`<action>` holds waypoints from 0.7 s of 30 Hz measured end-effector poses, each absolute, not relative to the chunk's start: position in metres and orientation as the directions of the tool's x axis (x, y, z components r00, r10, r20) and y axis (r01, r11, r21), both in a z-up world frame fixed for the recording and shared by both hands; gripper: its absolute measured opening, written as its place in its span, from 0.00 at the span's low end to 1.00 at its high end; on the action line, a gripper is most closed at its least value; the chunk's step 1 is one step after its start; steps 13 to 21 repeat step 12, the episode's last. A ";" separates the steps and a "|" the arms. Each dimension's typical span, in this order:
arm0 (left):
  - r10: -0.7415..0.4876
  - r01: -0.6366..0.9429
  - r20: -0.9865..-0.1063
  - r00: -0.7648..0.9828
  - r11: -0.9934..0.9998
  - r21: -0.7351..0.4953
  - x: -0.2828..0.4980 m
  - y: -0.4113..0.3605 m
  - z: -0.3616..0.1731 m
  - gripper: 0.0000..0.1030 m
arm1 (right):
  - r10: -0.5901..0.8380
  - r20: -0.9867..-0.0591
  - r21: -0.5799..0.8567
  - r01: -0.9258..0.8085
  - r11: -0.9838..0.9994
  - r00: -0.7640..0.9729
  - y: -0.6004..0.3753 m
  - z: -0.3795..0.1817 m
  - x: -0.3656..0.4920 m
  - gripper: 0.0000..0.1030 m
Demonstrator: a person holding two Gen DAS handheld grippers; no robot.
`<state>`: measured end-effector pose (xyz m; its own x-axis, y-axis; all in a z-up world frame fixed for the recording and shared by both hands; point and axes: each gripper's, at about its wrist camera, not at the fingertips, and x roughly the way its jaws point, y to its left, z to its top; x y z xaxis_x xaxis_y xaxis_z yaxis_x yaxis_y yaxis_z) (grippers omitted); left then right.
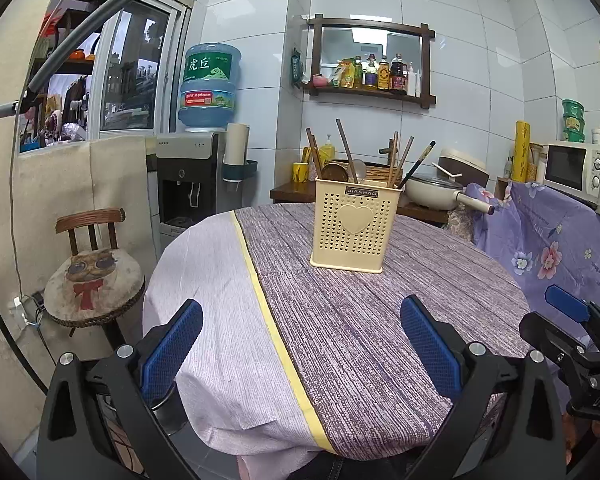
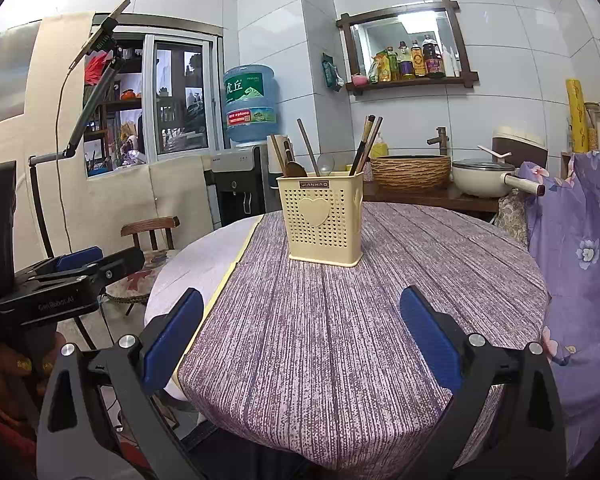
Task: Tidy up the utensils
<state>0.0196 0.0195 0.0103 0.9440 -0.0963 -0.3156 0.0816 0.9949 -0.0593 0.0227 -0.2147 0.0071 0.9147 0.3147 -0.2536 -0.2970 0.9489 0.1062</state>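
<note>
Left wrist view: left gripper and right gripper both spread, empty, near edge of worktop. Utensils stood in holder. Likely finished; otherwise reach far.

Home kitchen, lived-in. White tiled walls, wall shelf with oil and sauce bottles, water dispenser with a blue jug on top. Microwave, lidded pan, woven basin under a tap. My counter has a purple cloth and a utensil caddy. Wooden chair with a cat cushion alongside.
</note>
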 end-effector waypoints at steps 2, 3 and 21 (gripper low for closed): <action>-0.098 0.086 -0.305 0.947 0.995 -0.052 0.019 0.019 0.011 0.95 | 0.314 -0.254 0.106 -0.297 0.949 0.915 -0.215 0.007 0.023 0.94; -0.098 0.087 -0.306 0.947 0.995 -0.048 0.018 0.018 0.011 0.95 | 0.314 -0.254 0.106 -0.297 0.949 0.915 -0.215 0.007 0.023 0.94; -0.090 0.080 -0.313 0.945 0.996 -0.044 0.018 0.018 0.012 0.95 | 0.312 -0.255 0.111 -0.293 0.950 0.915 -0.214 0.007 0.023 0.94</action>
